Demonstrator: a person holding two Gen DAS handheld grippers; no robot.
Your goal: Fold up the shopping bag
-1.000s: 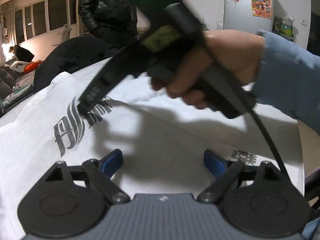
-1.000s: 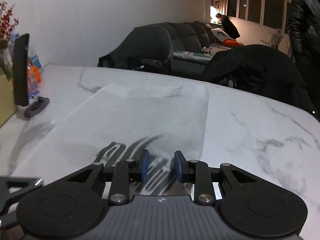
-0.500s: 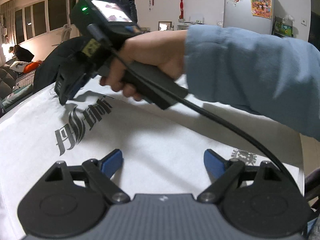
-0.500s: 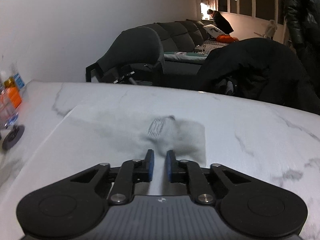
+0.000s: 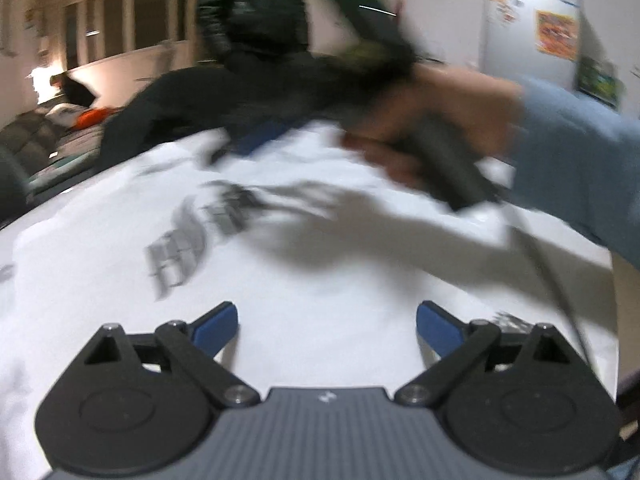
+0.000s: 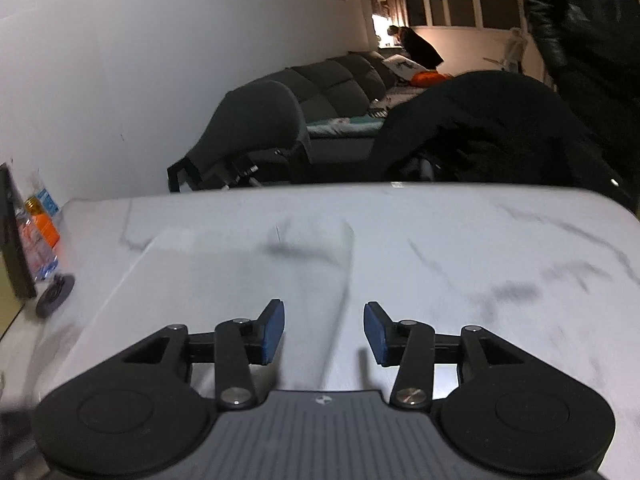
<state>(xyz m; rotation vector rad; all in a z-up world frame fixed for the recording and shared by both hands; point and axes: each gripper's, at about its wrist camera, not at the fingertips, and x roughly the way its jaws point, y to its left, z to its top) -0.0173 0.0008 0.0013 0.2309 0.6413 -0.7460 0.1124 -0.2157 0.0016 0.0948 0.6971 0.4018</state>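
Observation:
A white shopping bag point(image 5: 320, 280) with a grey printed logo lies flat on the table, and in the right wrist view it shows as a pale sheet point(image 6: 248, 272). My left gripper point(image 5: 327, 326) hovers low over the bag's near part, open, with nothing between its blue pads. My right gripper point(image 6: 324, 332) is open too, above the bag's right edge and holding nothing. In the left wrist view the right gripper's blurred blue tips point(image 5: 260, 136) sit over the bag's far end, held by a hand point(image 5: 440, 120) in a light blue sleeve.
The marble table point(image 6: 520, 260) extends right of the bag. A dark phone on a round stand point(image 6: 16, 248) and bottles point(image 6: 38, 220) stand at its left edge. Beyond the far edge are a grey chair point(image 6: 256, 128), a black coat point(image 6: 480, 128) and a standing person point(image 6: 580, 20).
My right gripper was nearly shut at the bag's fabric; it has opened and pulled back, and the bag lies flat. My left gripper stays open and its view has shifted.

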